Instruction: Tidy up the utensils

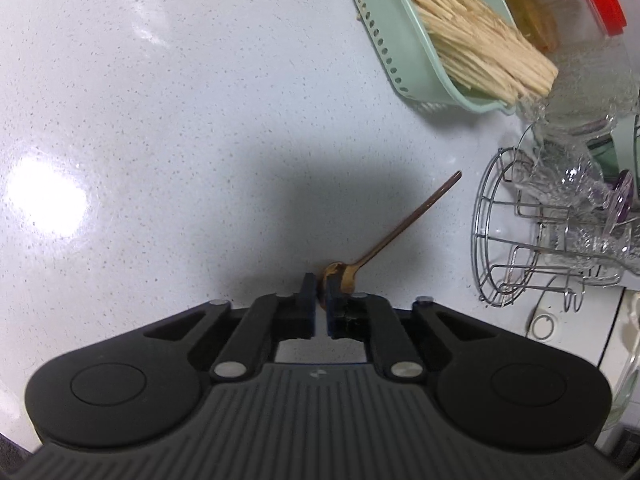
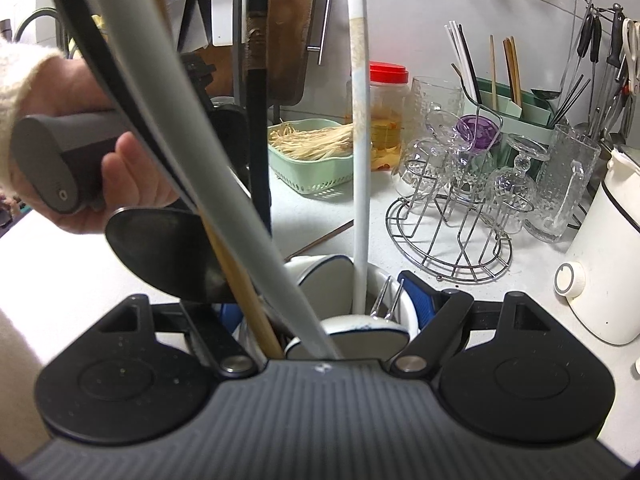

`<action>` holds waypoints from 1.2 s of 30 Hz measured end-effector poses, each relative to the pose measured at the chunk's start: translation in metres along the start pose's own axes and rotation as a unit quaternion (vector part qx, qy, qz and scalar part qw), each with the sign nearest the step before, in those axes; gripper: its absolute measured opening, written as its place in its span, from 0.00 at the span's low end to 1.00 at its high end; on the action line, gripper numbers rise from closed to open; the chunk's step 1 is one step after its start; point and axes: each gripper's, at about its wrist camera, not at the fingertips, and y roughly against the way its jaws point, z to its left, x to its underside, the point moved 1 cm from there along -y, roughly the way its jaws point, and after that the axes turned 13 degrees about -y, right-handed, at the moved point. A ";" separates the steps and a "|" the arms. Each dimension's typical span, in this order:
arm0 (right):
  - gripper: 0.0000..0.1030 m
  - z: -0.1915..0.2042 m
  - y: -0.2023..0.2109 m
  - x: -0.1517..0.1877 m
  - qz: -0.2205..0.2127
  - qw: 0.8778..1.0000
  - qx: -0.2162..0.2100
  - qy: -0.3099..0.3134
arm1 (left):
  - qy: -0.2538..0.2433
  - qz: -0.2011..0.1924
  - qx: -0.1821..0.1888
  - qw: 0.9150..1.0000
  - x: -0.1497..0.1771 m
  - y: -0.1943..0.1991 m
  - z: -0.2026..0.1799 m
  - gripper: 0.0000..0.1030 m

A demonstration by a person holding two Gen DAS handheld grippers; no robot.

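Left wrist view: the left gripper (image 1: 320, 286) is pointing steeply down at the speckled white countertop (image 1: 160, 120), and its 2 blue pads are clamping the bowl of a small copper-coloured spoon (image 1: 340, 276). The spoon's thin handle is running out toward 2 o'clock, ending near a wire glass rack (image 1: 496, 240) at 3 o'clock. A green perforated basket (image 1: 384, 40) of pale toothpicks is sitting at 1 o'clock, with a clear red-lidded jar (image 1: 580, 20) just beside it.

Right wrist view: the right gripper (image 2: 320, 300) is standing with its jaws apart on either side of a white utensil holder (image 2: 404, 300); whether the pads are pressing on it I cannot tell. The holder is carrying a black ladle (image 2: 160, 248), a grey handle (image 2: 200, 140), a wooden handle (image 2: 240, 280) and a long white handle (image 2: 360, 160). At 9 o'clock a hand (image 2: 120, 184) in a cream sleeve is gripping the other tool's grey handle. The spoon's thin handle is lying on the counter at 12 o'clock behind the holder. A white appliance (image 2: 600, 260) is standing at 3 o'clock.
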 end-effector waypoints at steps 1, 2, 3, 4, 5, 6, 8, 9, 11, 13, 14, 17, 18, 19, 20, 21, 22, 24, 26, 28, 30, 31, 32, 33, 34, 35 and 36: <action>0.78 0.000 0.000 0.000 0.000 1.000 0.001 -0.001 | -0.007 0.000 -0.006 1.000 0.000 0.000 -0.003 0.06; 0.78 0.000 0.000 0.000 0.000 1.000 0.001 -0.001 | -0.012 -0.002 -0.010 1.000 0.000 0.000 -0.005 0.04; 0.78 0.000 0.000 0.000 -0.001 1.000 0.002 -0.002 | -0.018 -0.005 -0.013 1.000 -0.001 0.000 -0.007 0.04; 0.78 0.000 0.001 0.000 -0.001 1.000 0.003 -0.003 | -0.023 -0.006 -0.015 1.000 -0.001 0.000 -0.008 0.04; 0.78 0.001 0.001 0.000 -0.001 1.000 0.003 -0.004 | -0.027 -0.007 -0.017 0.999 -0.001 0.000 -0.008 0.04; 0.78 0.001 0.001 0.000 -0.001 1.000 0.004 -0.005 | -0.033 -0.008 -0.021 0.999 -0.001 0.001 -0.009 0.04; 0.78 0.001 0.001 0.001 -0.002 1.000 0.006 -0.006 | -0.050 -0.010 -0.026 0.998 0.000 0.004 -0.010 0.03; 0.78 0.001 0.001 0.000 -0.002 1.000 0.007 -0.007 | -0.057 -0.010 -0.028 0.998 0.001 0.006 -0.010 0.03; 0.78 0.002 0.000 0.000 -0.003 1.000 0.009 -0.008 | -0.079 -0.011 -0.035 0.996 0.001 0.013 -0.007 0.02; 0.78 0.003 -0.001 -0.001 -0.003 1.000 0.011 -0.009 | -0.102 -0.017 -0.043 0.994 0.002 0.023 -0.005 0.02; 0.78 0.003 -0.002 -0.001 -0.003 1.000 0.012 -0.010 | -0.112 -0.019 -0.045 0.992 0.003 0.028 -0.004 0.01; 0.78 0.005 -0.006 -0.003 -0.005 1.000 0.016 -0.014 | -0.134 -0.023 -0.050 0.989 0.004 0.045 0.000 0.01; 0.78 0.006 -0.007 -0.004 -0.005 1.000 0.016 -0.014 | -0.141 -0.024 -0.051 0.988 0.005 0.052 0.001 0.01; 0.78 0.006 -0.009 -0.005 -0.005 1.000 0.017 -0.015 | -0.149 -0.025 -0.053 0.987 0.005 0.059 0.002 0.01; 0.78 0.007 -0.010 -0.006 -0.005 1.000 0.017 -0.014 | -0.158 -0.027 -0.054 0.986 0.005 0.067 0.002 0.01; 0.78 0.008 -0.012 -0.007 -0.005 1.000 0.017 -0.014 | -0.170 -0.029 -0.054 0.983 0.004 0.076 0.003 0.01; 0.78 0.009 -0.014 -0.008 -0.005 1.000 0.016 -0.013 | -0.182 -0.032 -0.054 0.981 0.004 0.084 0.003 0.01; 0.78 0.012 -0.017 -0.010 -0.005 1.000 0.015 -0.009 | -0.204 -0.040 -0.057 0.977 0.005 0.103 0.003 0.01; 0.79 0.016 -0.021 -0.011 -0.004 1.000 0.014 0.000 | -0.226 -0.045 -0.063 0.971 0.006 0.120 0.003 0.01; 0.79 0.020 -0.025 -0.012 -0.004 1.000 0.014 0.008 | -0.243 -0.047 -0.069 0.966 0.007 0.133 0.002 0.01; 0.79 0.022 -0.028 -0.014 -0.004 1.000 0.014 0.014 | -0.258 -0.049 -0.076 0.962 0.008 0.145 0.001 0.01; 0.79 0.023 -0.029 -0.014 -0.004 1.000 0.014 0.017 | -0.265 -0.051 -0.079 0.960 0.009 0.151 0.001 0.01; 0.79 0.024 -0.029 -0.014 -0.004 1.000 0.014 0.020 | -0.272 -0.052 -0.082 0.958 0.009 0.158 -0.001 0.01; 0.79 0.025 -0.030 -0.014 -0.004 1.000 0.013 0.022 | -0.281 -0.052 -0.083 0.955 0.010 0.164 -0.002 0.01; 0.79 0.025 -0.031 -0.014 -0.005 1.000 0.013 0.024 | -0.290 -0.053 -0.087 0.952 0.012 0.169 -0.004 0.01; 0.79 0.026 -0.031 -0.014 -0.005 1.000 0.013 0.026 | -0.298 -0.054 -0.089 0.949 0.013 0.174 -0.005 0.01; 0.79 0.026 -0.032 -0.015 -0.005 1.000 0.014 0.028 | -0.306 -0.053 -0.092 0.946 0.014 0.179 -0.007 0.01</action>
